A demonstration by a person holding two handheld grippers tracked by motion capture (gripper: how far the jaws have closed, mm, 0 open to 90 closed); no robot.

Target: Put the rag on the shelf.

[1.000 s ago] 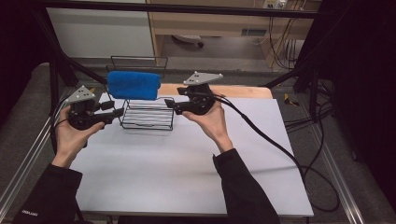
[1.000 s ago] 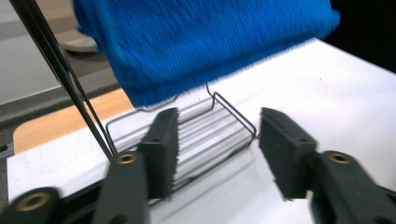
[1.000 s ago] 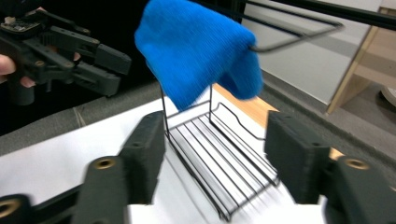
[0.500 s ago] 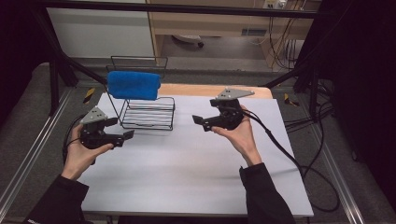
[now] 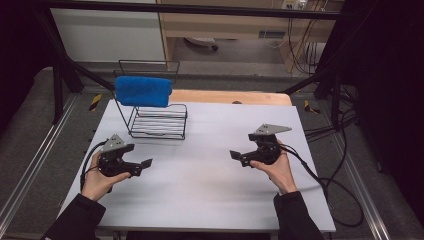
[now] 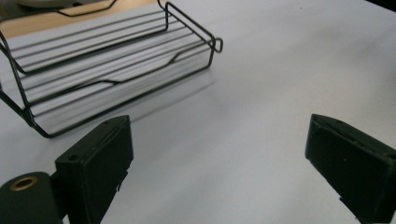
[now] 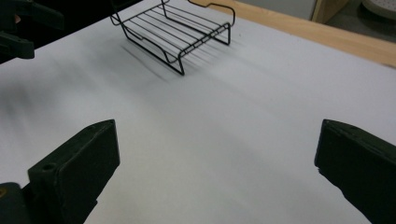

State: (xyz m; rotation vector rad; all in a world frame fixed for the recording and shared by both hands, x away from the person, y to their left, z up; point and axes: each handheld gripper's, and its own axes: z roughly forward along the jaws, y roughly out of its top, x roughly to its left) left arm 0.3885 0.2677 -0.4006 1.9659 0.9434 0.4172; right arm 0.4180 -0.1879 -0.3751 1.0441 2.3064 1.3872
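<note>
Both the left gripper [image 5: 142,166] and right gripper [image 5: 236,157] have drawn back from the wire rack [image 5: 159,121], jaws just opened, empty

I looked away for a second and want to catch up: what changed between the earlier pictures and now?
Both grippers let go of the wire rack and drew back toward the person, lower over the table. The left gripper and right gripper have just been opening their jaws, with nothing between them. The rack stayed where it was, the blue cloth draped over its back rail.
</note>
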